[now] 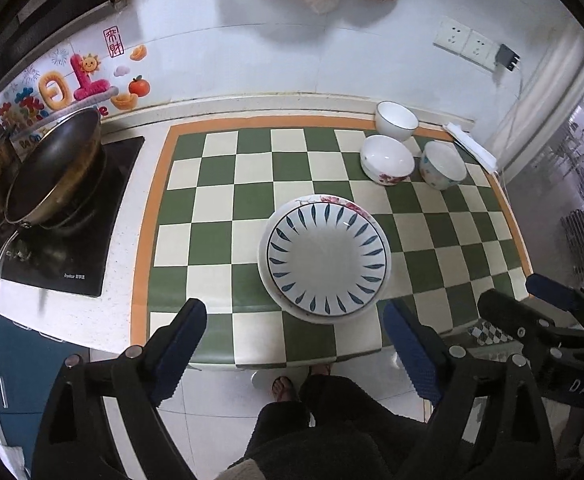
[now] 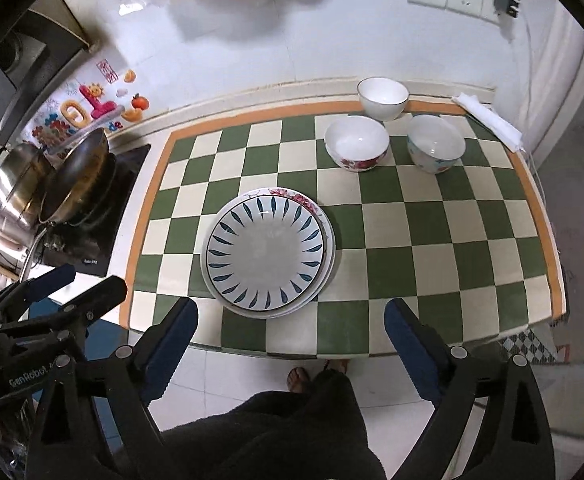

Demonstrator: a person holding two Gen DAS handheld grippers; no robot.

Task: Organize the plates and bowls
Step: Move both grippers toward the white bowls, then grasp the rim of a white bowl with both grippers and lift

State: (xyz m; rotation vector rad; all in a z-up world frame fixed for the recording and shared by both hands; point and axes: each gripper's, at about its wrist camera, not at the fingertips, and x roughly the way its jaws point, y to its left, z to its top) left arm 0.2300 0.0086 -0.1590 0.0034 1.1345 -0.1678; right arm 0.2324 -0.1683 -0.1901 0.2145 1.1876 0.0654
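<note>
Ceramic plates (image 2: 268, 250) already stacked mid-mat; three bowls (image 2: 356, 142) loose at far right corner, unstacked. Left gripper (image 1: 295, 344) and right gripper (image 2: 292, 340) both spread wide, empty, hovering off near edge. Next probably: nest bowls; pinch rim squarely, lower gently.

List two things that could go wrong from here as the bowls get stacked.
1. The three bowls, red-flowered, blue-flowered and plain white, sit close together; an open gripper reaching for one may knock a neighbour.
2. The blue-leaf plate sits off-centre on the floral plate near the table's front edge; a nudge might slide it off.
</note>
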